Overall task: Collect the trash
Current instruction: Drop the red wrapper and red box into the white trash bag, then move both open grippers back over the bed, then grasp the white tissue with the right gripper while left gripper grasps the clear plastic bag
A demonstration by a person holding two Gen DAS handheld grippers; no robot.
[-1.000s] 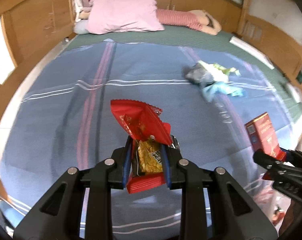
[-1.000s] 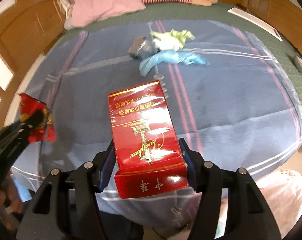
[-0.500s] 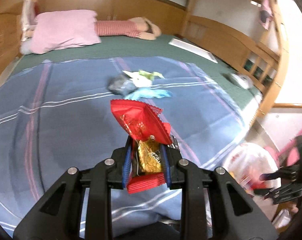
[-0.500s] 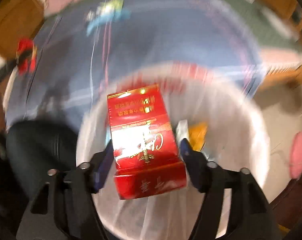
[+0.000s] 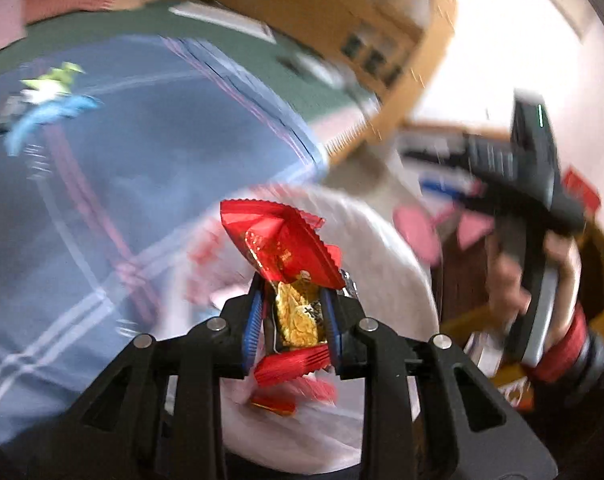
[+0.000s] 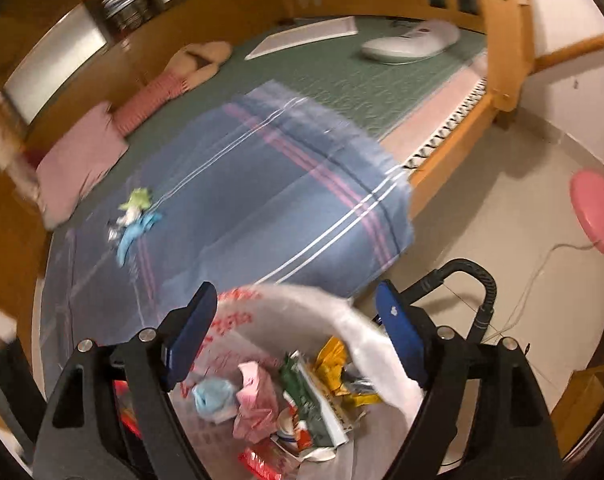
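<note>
My left gripper [image 5: 291, 316] is shut on a red snack wrapper [image 5: 279, 244] with a yellow inner part, held above the white-lined trash bin [image 5: 386, 248]. My right gripper [image 6: 297, 320] is open and empty over the same bin [image 6: 354, 320], which holds several pieces of trash, among them a pink carton [image 6: 255, 398]. The right gripper also shows in the left wrist view [image 5: 530, 168], up at the right. A pile of blue and green wrappers [image 6: 135, 220] lies on the blue striped blanket [image 6: 241, 200]; it shows blurred in the left wrist view [image 5: 45, 104].
The bin stands on the floor at the bed's corner. A wooden bed frame [image 6: 498, 40] rises at the right. A pink pillow [image 6: 81, 160], a white pad [image 6: 410, 42] and a flat white board [image 6: 302, 38] lie on the bed. A pink fan [image 6: 594, 212] stands on the floor.
My right gripper has opened and the red box is gone from it. My left gripper has swung right with the wrapper, from over the bed to over the bin.
</note>
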